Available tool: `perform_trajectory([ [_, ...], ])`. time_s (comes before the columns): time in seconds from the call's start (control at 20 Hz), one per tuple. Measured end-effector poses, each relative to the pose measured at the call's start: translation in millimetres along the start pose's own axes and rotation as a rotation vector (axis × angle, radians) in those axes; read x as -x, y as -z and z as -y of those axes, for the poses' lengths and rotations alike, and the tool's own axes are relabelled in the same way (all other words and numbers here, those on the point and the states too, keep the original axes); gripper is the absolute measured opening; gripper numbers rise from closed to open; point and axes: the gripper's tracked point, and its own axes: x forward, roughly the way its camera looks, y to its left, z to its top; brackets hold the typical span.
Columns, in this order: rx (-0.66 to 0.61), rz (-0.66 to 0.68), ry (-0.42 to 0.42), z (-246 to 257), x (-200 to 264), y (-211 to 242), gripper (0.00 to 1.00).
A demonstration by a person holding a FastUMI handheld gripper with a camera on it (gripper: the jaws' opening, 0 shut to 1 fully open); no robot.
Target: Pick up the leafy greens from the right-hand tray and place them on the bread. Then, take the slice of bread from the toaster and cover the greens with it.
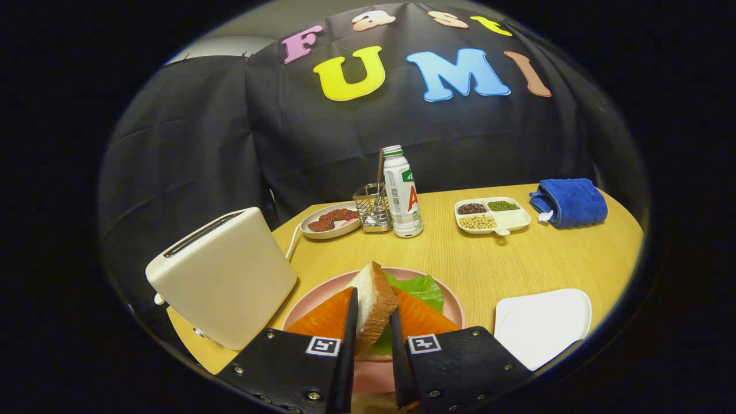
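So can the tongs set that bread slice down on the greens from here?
Probably yes: the tongs are shut on the bread slice, held right above the leafy greens on the pink plate, with nothing between them.

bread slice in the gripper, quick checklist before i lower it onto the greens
1. Grip: gripper holds the bread slice, a finger on each side: ok.
2. Greens already on the pink plate, just beyond the fingers: ok.
3. Slice above the plate: ok.
4. Slice level for laying flat: not ok, it stands on edge between the fingers.
5. Bottom bread under the greens: cannot tell, hidden by the fingers and slice.
6. Toaster beside the plate, apart from the slice: ok.
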Motion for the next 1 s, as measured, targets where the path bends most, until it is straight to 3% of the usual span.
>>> perform_trajectory([
  [0.1, 0.027, 0.019, -0.002, 4.3, 2.1, -6.9, 0.33],
  [0.2, 0.095, 0.061, 0.045, 19.4, 5.8, -18.4, 0.50],
  [0.5, 0.084, 0.127, 0.036, 38.5, 27.4, -41.8, 0.51],
  [0.85, 0.200, 0.263, 0.093, 111.6, 79.6, -83.4, 0.51],
  [1.0, 0.199, 0.294, 0.078, 143.4, 94.5, -96.3, 0.51],
])
